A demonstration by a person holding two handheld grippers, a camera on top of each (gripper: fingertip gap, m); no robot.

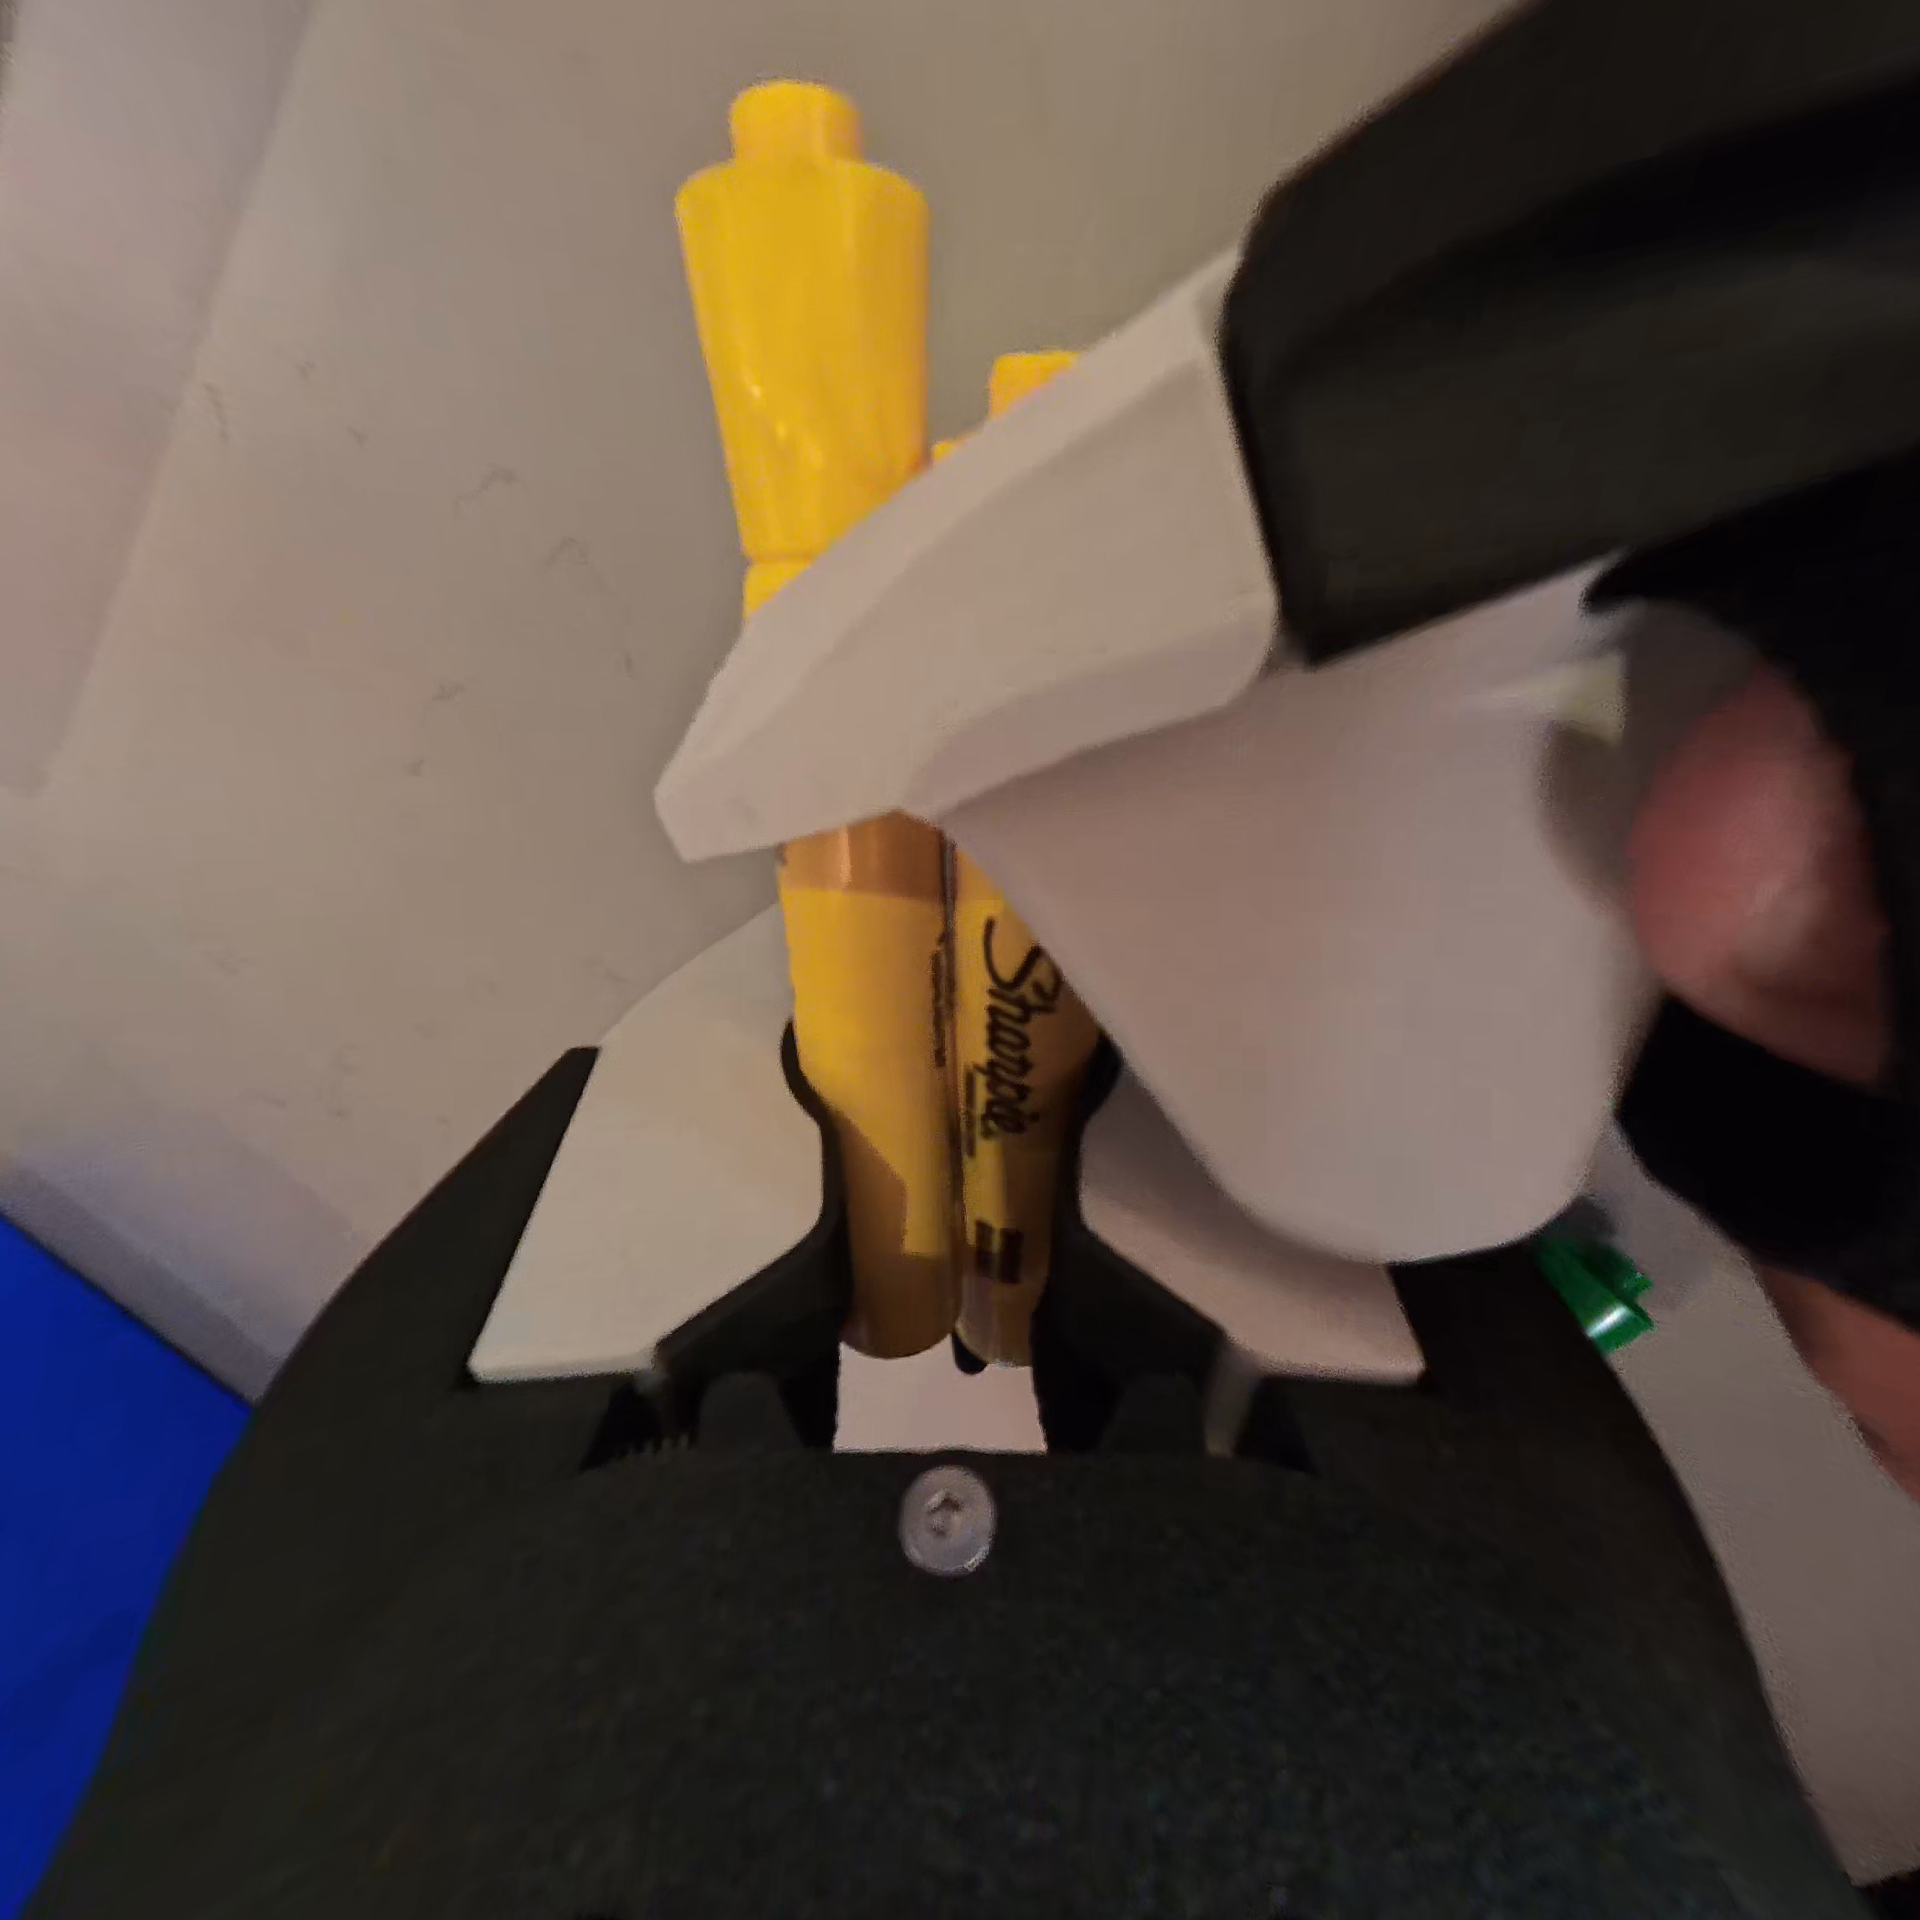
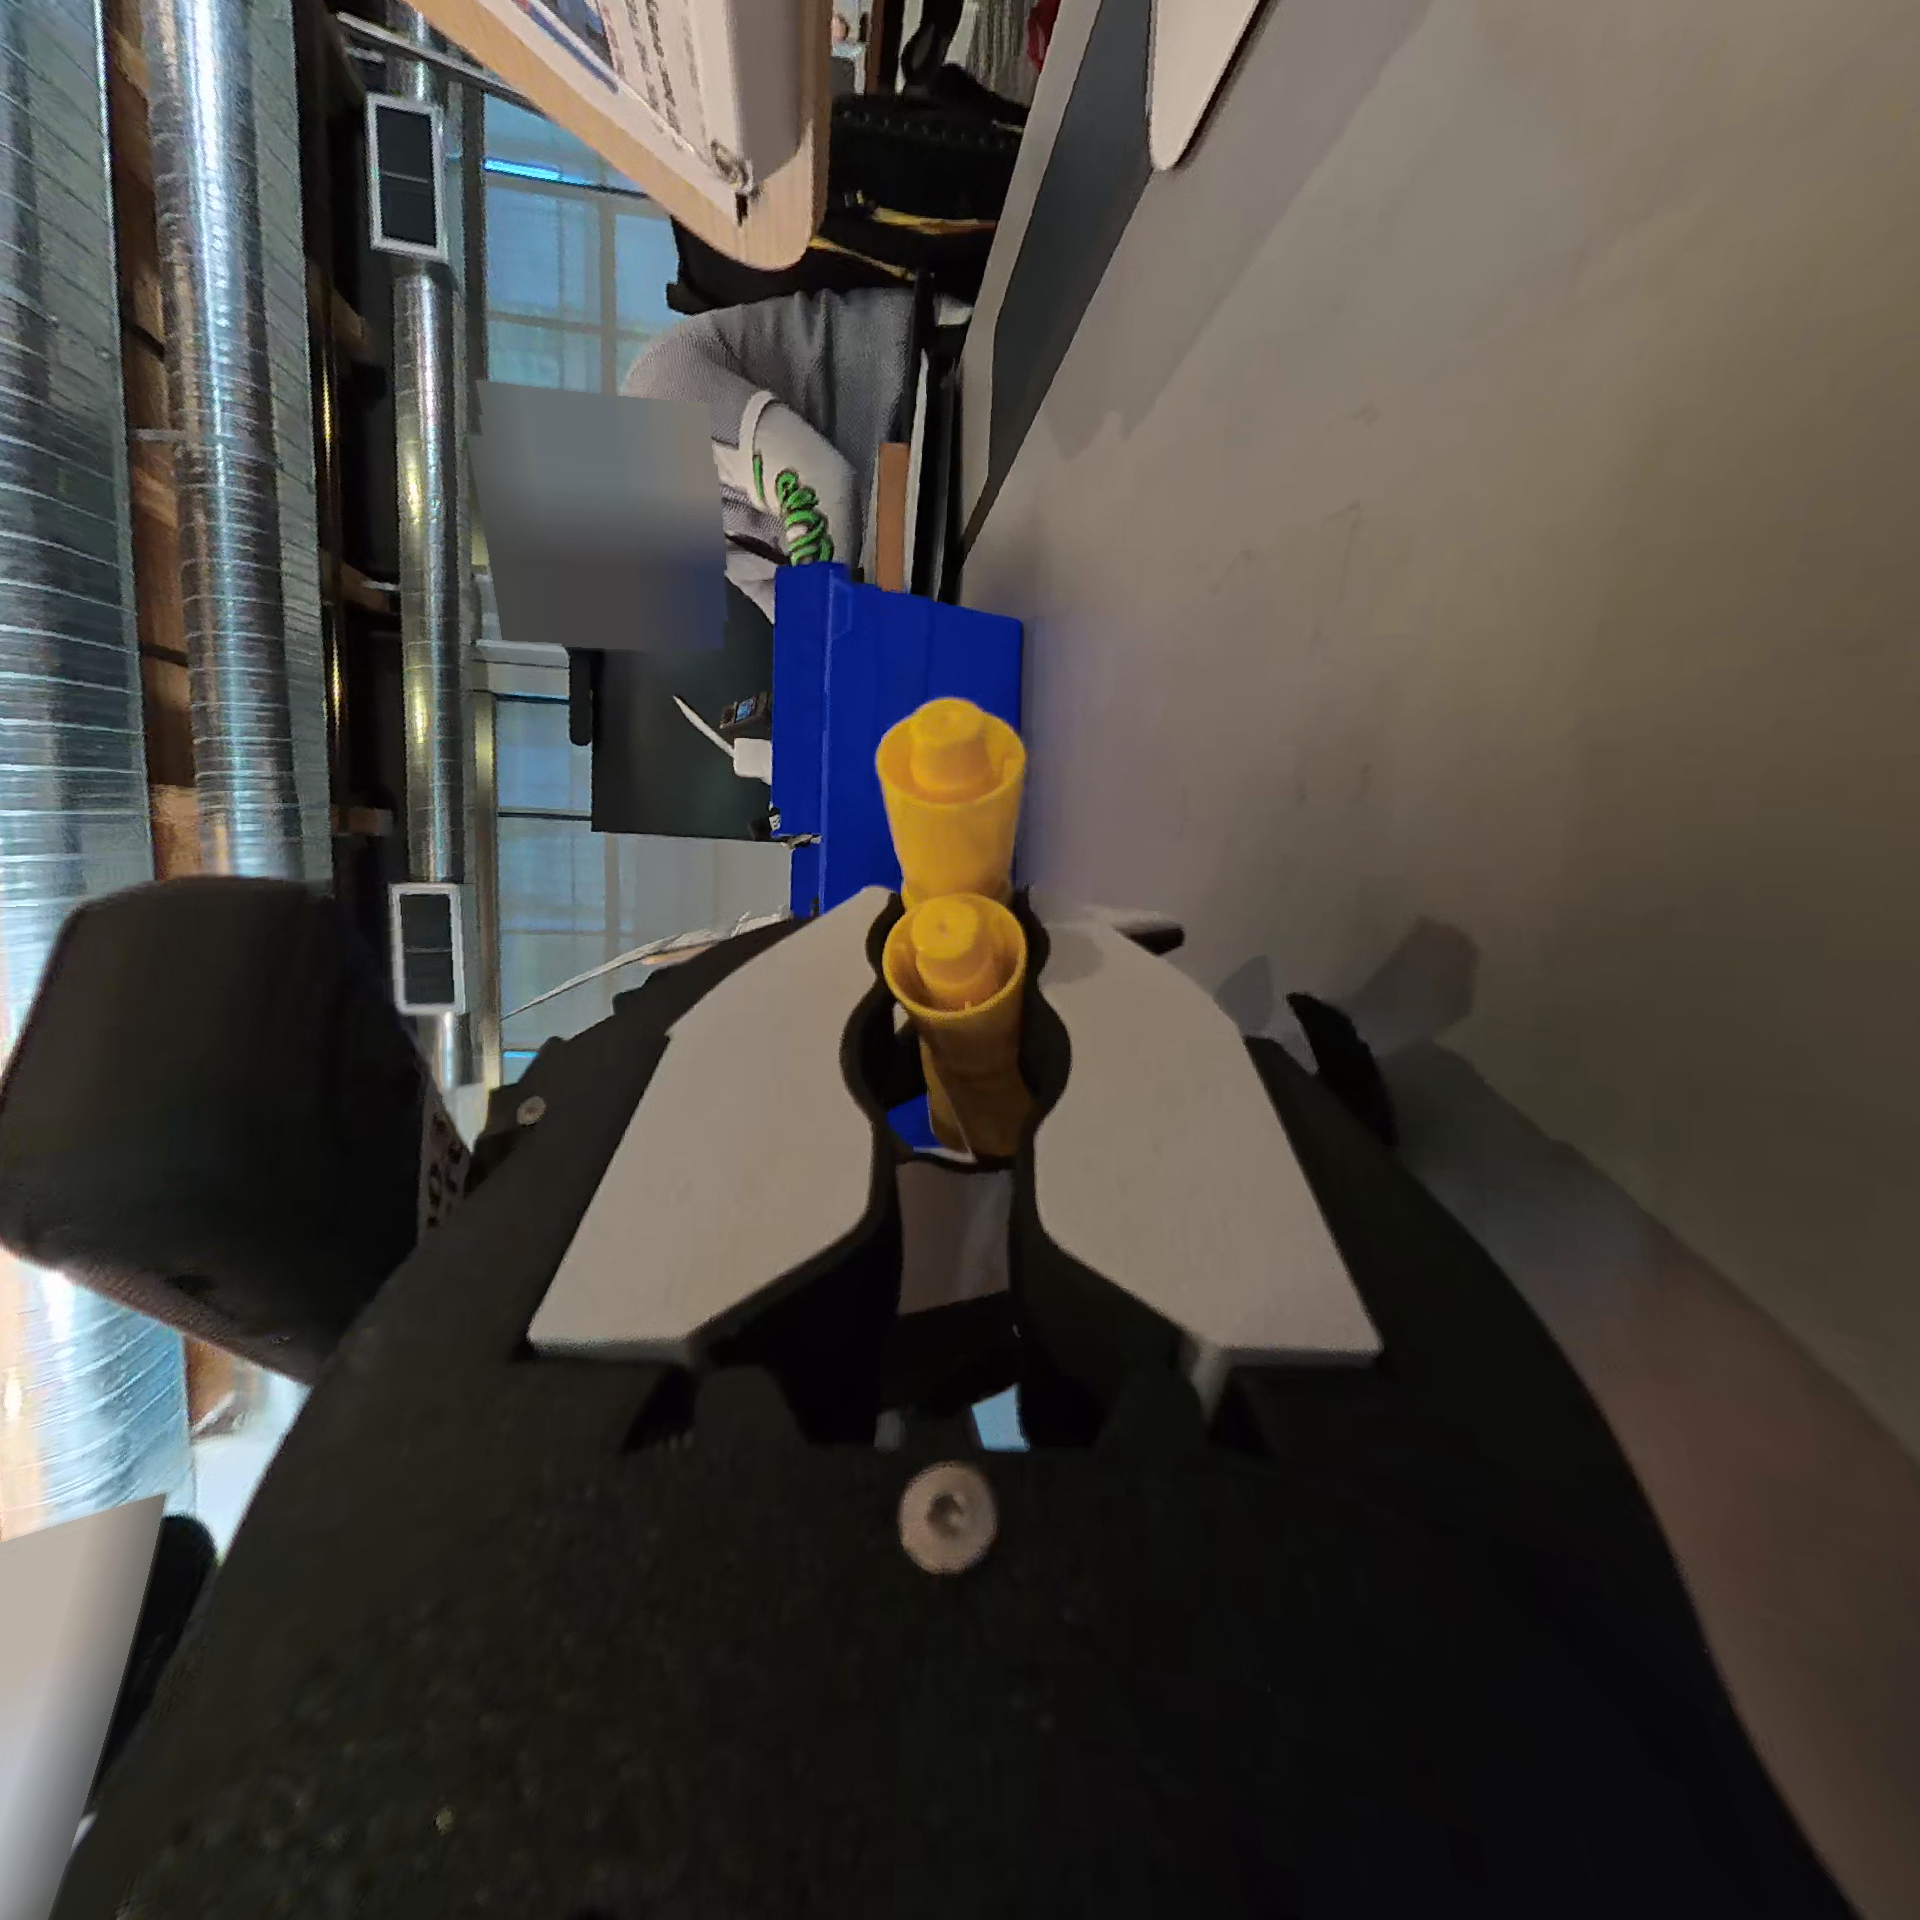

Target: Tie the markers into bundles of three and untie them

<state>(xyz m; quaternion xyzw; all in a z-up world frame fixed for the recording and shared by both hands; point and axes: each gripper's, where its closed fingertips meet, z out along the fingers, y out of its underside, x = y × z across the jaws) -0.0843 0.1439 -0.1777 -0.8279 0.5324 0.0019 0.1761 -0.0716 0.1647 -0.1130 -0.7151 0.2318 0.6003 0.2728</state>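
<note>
A bunch of yellow markers (image 1: 914, 1091) stands between my left gripper's fingers (image 1: 935, 997), which are shut on the barrels near their lower ends. Their yellow caps (image 1: 800, 312) point away over the white table. Two barrels show clearly; a third cap is partly hidden. My right gripper (image 1: 831, 810) comes in from the right and its white fingers cross the markers higher up. In the right wrist view the right gripper (image 2: 956, 914) is shut around the markers (image 2: 961, 997), with two caps facing the camera. The left gripper's black body (image 2: 208, 1091) shows at the left.
A blue bin (image 2: 894, 727) stands on the white table (image 2: 1455, 623) behind the markers and also shows in the left wrist view (image 1: 94, 1455). A green object (image 1: 1590, 1299) lies at the right. A hand (image 1: 1766, 862) holds the right gripper. A person in a grey top (image 2: 790, 416) sits beyond. Some 7 cm of space lies between my two pairs of fingers.
</note>
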